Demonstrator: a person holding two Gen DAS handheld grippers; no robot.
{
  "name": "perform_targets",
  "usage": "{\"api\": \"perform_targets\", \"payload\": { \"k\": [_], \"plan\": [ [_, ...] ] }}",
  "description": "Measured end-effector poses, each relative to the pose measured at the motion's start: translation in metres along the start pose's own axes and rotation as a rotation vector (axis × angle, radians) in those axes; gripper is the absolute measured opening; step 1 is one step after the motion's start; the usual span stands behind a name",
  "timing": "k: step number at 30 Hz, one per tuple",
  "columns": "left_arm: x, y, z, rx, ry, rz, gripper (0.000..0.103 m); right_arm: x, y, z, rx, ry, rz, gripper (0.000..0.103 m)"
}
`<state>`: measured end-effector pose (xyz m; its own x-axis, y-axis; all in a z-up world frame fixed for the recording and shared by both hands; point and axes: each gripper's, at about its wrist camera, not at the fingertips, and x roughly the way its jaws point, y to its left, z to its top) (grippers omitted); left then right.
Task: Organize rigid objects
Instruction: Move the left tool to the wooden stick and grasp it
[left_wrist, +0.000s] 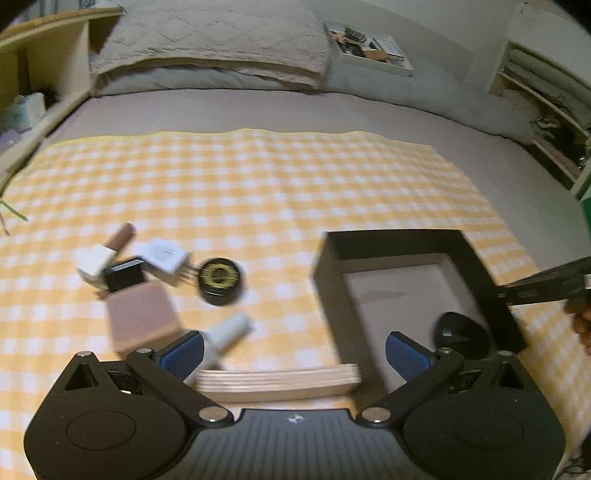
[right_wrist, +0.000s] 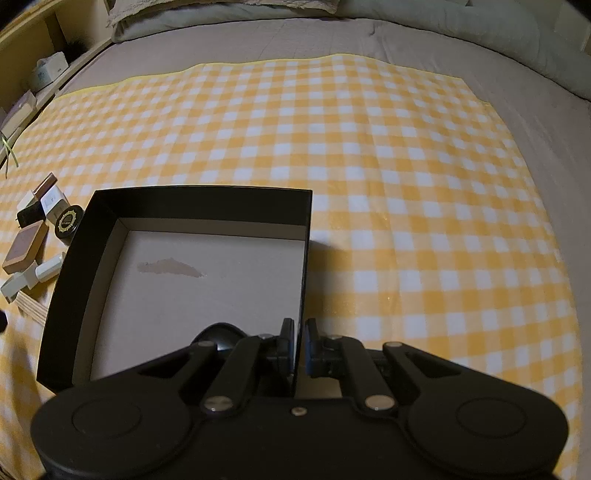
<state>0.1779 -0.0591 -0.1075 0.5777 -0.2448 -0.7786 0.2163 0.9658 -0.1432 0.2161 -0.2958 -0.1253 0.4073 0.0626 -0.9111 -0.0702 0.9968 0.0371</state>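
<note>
My left tool (left_wrist: 294, 350) stands fully spread, both blue pads clear, and it holds nothing. No earlier view is available to me, so I report its state only. Between and beyond its fingers lies a pale plywood slab (left_wrist: 279, 378) on the checked cloth (left_wrist: 258, 184). A white bottle (left_wrist: 225, 334) lies just beside the left pad.

My right tool (right_wrist: 300, 343) is closed tight on the right wall of the black box (right_wrist: 199, 197), one pad inside, one outside. The box sits open-topped on the cloth; its pale floor carries a scuff mark and one black round object (right_wrist: 219, 334) at the near corner.

The remaining loose items sit in a cluster left of the box: a black round tin with gold lid (left_wrist: 219, 280), a pink flat case (left_wrist: 142, 321), a small black box (left_wrist: 123, 278), a white charger (left_wrist: 162, 254), and a white-and-brown box (left_wrist: 105, 254). The left view is motion-blurred, so finer detail is not readable.

Open room: the cloth beyond and to the right of the box is bare up to its yellow edge, with grey bedding (right_wrist: 332, 33) past it. Shelving (left_wrist: 44, 74) borders the bed's left side.
</note>
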Motion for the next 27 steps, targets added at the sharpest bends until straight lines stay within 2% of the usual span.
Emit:
{"api": "perform_targets", "payload": {
  "k": [4,6,8,11,14,16,21,24,27],
  "plan": [
    [0.002,0.019,0.002,0.044,-0.014,0.059,0.103,0.001,0.000,0.000,-0.008,0.000,-0.006,0.007],
    [0.001,0.025,0.004,0.084,-0.019,0.041,0.102,0.001,0.000,0.001,-0.013,0.001,-0.008,0.007],
    [-0.001,0.028,0.006,0.103,-0.018,0.016,0.091,-0.001,0.000,0.000,-0.015,0.002,-0.007,0.007],
    [0.002,0.034,0.011,0.076,0.007,-0.026,0.075,0.001,0.003,0.001,-0.022,0.006,-0.008,0.007],
    [0.011,0.034,0.011,0.077,0.042,-0.030,0.061,0.003,0.002,0.001,-0.028,0.009,-0.010,0.007],
    [0.018,0.032,0.009,0.119,0.060,-0.013,0.056,0.003,0.002,0.001,-0.027,0.009,-0.008,0.007],
    [0.036,0.020,0.000,0.275,0.089,0.030,0.052,0.003,0.001,0.001,-0.021,0.014,0.003,0.008],
    [0.041,0.010,-0.009,0.417,0.123,0.053,0.051,0.006,-0.001,0.001,-0.020,0.022,0.004,0.008],
    [0.035,0.002,-0.013,0.504,0.142,0.043,0.051,0.008,-0.003,0.000,-0.016,0.024,0.005,0.008]
  ]
}}
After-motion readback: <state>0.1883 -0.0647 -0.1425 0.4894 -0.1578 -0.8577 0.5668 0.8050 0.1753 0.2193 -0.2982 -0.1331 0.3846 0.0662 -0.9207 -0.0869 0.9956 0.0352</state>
